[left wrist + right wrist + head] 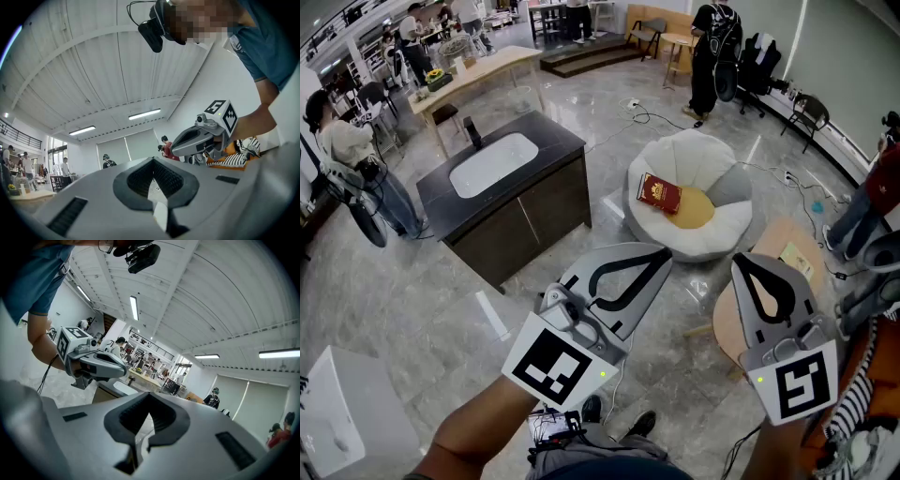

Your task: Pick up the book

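A red book (659, 192) lies tilted on the yellow middle of a white flower-shaped floor chair (712, 239), well ahead of both grippers. My left gripper (659, 253) is held up in the air with its jaws together and nothing between them. To its right, my right gripper (742, 259) is also shut and empty, above a small wooden table. In the left gripper view the left gripper (153, 161) points level across the room, and the right gripper (173, 150) shows beside it. In the right gripper view the right gripper (149, 395) points about level, with the left gripper (124, 373) at its left.
A dark cabinet with a white sink (502, 183) stands to the left of the chair. A round wooden side table (769, 281) sits below my right gripper. Cables (652, 117) trail over the marble floor. Several people stand at the left, back and right edges.
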`<state>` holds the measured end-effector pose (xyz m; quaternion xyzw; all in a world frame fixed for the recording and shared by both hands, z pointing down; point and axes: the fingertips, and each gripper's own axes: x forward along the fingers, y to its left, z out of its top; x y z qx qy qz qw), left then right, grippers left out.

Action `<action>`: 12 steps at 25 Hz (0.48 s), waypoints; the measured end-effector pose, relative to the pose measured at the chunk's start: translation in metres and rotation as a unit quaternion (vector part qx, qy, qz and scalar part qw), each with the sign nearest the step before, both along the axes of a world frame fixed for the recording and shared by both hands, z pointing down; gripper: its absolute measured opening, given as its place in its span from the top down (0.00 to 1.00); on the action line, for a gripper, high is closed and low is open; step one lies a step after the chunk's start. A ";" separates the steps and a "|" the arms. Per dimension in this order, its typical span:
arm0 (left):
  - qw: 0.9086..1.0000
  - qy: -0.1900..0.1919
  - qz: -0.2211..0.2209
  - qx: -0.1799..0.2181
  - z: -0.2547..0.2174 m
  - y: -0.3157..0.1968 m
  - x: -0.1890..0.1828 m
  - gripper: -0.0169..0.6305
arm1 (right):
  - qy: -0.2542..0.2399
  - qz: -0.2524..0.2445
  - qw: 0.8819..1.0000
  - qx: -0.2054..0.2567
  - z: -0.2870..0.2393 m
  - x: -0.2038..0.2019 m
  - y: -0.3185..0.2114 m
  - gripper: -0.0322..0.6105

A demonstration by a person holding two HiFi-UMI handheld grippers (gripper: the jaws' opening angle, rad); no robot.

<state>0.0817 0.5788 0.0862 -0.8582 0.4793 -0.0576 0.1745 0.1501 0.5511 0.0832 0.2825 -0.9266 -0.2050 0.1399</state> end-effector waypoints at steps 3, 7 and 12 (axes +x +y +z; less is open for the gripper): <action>1.000 0.002 0.001 -0.001 -0.001 0.000 -0.004 0.97 | -0.004 0.001 1.000 -0.003 -0.001 -0.004 0.000 0.93; 1.000 0.003 0.001 -0.003 0.000 -0.002 -0.003 0.97 | -0.005 -0.001 1.000 -0.005 0.000 -0.003 0.000 0.93; 1.000 0.002 0.002 -0.005 0.002 -0.005 -0.005 0.97 | -0.013 -0.002 1.000 -0.005 0.001 -0.006 -0.002 0.93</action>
